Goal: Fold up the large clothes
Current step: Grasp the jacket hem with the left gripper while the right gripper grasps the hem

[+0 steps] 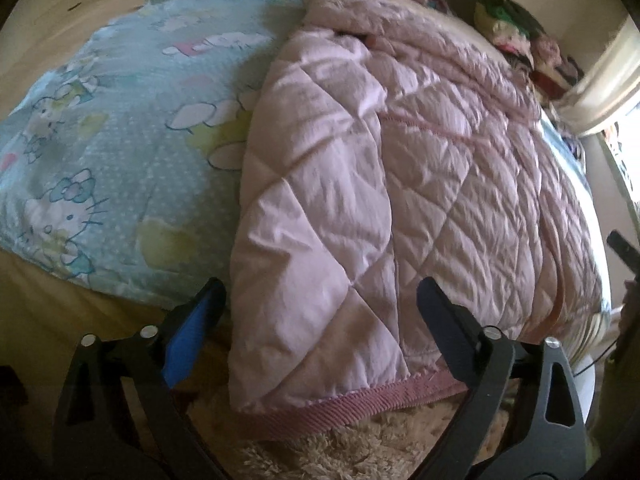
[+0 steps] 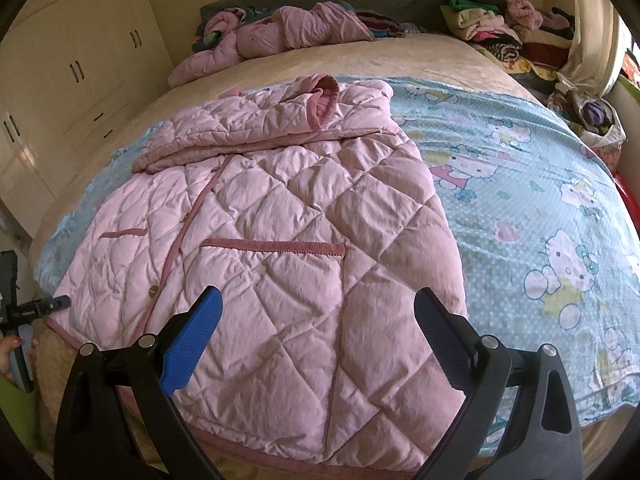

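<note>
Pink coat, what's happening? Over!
Left gripper open, right gripper open, both empty. Pink coat flat on bed, sleeve folded across top. Nothing blocking.

One pink quilted jacket [image 2: 256,240], one cartoon-print sheet [image 2: 520,200], one crumpled pink garment [image 2: 280,32].

Cartoon-cat blanket [image 2: 520,184] on bed, wardrobe [image 2: 72,64] beside, clothes pile [image 2: 500,32] beyond

Left tool [image 1: 320,312]: fingers spread wide, nothing between them, blue pad [image 1: 188,344] on one finger. Right tool [image 2: 316,320]: fingers spread wide, nothing gripped, blue pad [image 2: 192,340] on one finger.
</note>
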Demonstrator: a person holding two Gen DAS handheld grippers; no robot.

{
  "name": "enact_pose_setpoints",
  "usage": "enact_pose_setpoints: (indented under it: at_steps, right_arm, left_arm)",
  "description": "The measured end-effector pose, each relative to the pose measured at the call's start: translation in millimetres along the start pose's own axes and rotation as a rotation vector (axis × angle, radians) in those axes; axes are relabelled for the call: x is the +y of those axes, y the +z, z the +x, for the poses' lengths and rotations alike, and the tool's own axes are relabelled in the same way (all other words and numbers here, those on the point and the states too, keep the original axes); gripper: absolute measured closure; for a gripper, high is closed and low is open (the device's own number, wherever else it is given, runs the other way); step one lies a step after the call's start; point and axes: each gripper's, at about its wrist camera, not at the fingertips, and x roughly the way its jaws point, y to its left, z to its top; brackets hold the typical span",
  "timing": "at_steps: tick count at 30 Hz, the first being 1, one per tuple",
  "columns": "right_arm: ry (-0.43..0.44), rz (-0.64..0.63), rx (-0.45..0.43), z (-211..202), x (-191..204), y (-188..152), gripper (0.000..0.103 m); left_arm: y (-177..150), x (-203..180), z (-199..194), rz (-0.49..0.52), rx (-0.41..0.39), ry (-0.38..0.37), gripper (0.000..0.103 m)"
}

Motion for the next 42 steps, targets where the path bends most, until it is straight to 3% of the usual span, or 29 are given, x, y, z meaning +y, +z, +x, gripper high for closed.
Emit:
enact_pose_setpoints:
  at_steps: [8, 15, 20, 24, 29, 37, 41, 42]
  right_arm:
    - [-0.005, 0.019, 0.025, -7.4, -11.9, -4.9, 0.007]
    - [-0.066, 0.04, 0.087, -9.8, -35.6, -22.5, 0.007]
    - [-0.084, 0.076, 0.153, -4.9, -56.7, -42.3, 0.007]
    - [-0.048, 0.122, 0.188, -1.6, -68.3, -57.0, 0.008]
    - [0.039, 0.171, 0.218, 1.7, -72.7, -73.1, 0.039]
    - [0.131, 0.214, 0.243, 6.1, -79.3, -91.0, 0.046]
    - [0.159, 0.125, 0.174, -11.8, -66.1, -87.2, 0.079]
    - [0.175, 0.086, 0.148, -19.4, -59.0, -83.2, 0.081]
  left_arm:
    - [2.3, -15.0, 13.4, 0.094, 0.07, 0.052, 0.035]
    - [-3.3, -23.6, 5.9, 0.135, -0.003, 0.059, 0.067]
    - [-3.4, -25.7, -2.3, 0.122, -0.052, 0.042, 0.076]
    - [-1.0, -22.7, -12.1, 0.088, -0.092, 0.001, 0.082]
    - [2.4, -23.9, -23.9, 0.074, -0.128, -0.027, 0.083]
    - [-5.1, -18.0, -17.6, 0.065, -0.101, -0.022, 0.076]
    - [-9.3, -13.9, -13.6, 0.061, -0.076, -0.007, 0.064]
    - [-11.6, -15.3, -11.7, 0.072, -0.068, -0.002, 0.057]
